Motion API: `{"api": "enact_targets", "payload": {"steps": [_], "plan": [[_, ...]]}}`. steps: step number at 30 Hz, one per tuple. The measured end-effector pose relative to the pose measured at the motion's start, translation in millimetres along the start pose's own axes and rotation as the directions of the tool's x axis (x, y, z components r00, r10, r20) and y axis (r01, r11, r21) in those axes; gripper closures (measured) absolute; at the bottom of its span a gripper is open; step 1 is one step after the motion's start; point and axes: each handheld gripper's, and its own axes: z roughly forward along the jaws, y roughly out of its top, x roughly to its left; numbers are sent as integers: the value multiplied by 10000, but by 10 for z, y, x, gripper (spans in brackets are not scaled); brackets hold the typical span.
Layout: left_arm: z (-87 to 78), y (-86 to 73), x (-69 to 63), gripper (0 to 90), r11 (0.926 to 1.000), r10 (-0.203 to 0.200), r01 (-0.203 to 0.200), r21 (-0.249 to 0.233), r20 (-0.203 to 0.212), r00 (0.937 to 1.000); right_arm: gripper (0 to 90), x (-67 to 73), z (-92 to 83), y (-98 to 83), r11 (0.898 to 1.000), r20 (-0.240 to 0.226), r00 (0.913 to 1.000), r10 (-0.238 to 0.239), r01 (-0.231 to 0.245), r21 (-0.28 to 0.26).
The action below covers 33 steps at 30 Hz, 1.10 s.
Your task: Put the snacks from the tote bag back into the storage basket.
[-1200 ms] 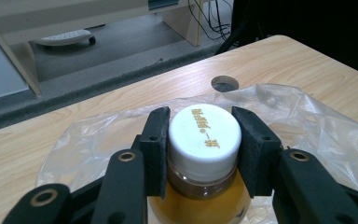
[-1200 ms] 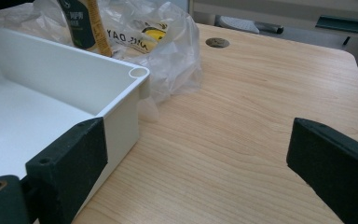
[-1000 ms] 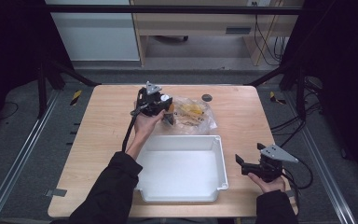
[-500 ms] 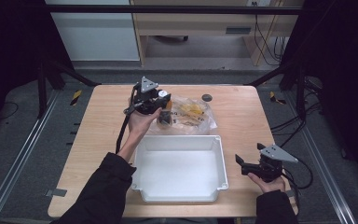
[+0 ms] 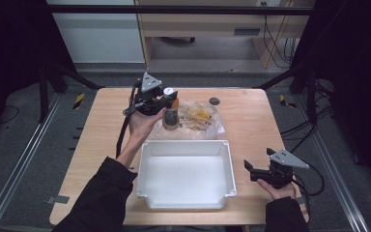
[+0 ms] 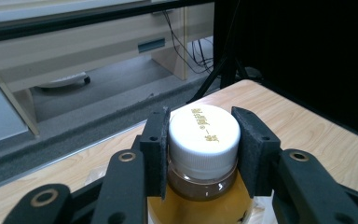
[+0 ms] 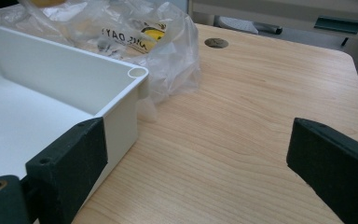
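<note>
A bottle (image 5: 170, 116) of amber liquid with a white cap (image 6: 204, 135) hangs upright above the far part of the wooden table. My left gripper (image 5: 168, 102) is shut on it, one pad pressing each side of the cap, as the left gripper view shows (image 6: 204, 149). Just behind and to the right of the bottle lies a crumpled clear plastic bag (image 5: 200, 116) with yellow items inside. A white bin (image 5: 183, 179) sits empty in the middle of the table. My right gripper (image 5: 249, 169) is held open beside the bin's right wall (image 7: 65, 70), with bare table between its jaws (image 7: 196, 154).
A small dark round disc (image 5: 214, 101) lies on the table beyond the bag, also seen in the right gripper view (image 7: 216, 43). The bag (image 7: 135, 32) touches the bin's far right corner. A wooden desk (image 5: 212, 19) and cables stand past the table's far edge.
My left gripper has risen with the bottle in its jaws and drifted slightly left. The right gripper has stayed where it was.
</note>
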Motion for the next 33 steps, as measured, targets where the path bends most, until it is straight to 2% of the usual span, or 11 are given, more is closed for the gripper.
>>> {"api": "enact_targets", "payload": {"steps": [5, 17, 24, 33], "plan": [[-105, 58, -51, 587, 9996, 285, -285, -34, 9, 9996, 55, -4, -4, 1, 10000, 28, 10000, -28, 28, -17], [-408, 95, -198, 587, 9986, 442, -428, -295, 459, 9980, 56, -3, -5, 1, 10000, 21, 10000, -35, 35, -1], [-596, 15, -345, 587, 9976, 588, -556, -415, 818, 9949, 56, -5, -5, 2, 10000, 27, 10000, -78, 78, -46], [-707, -173, -489, 586, 9963, 802, -761, -400, 1114, 9905, 56, -4, -7, 1, 10000, 26, 10000, -75, 75, -35]]}}
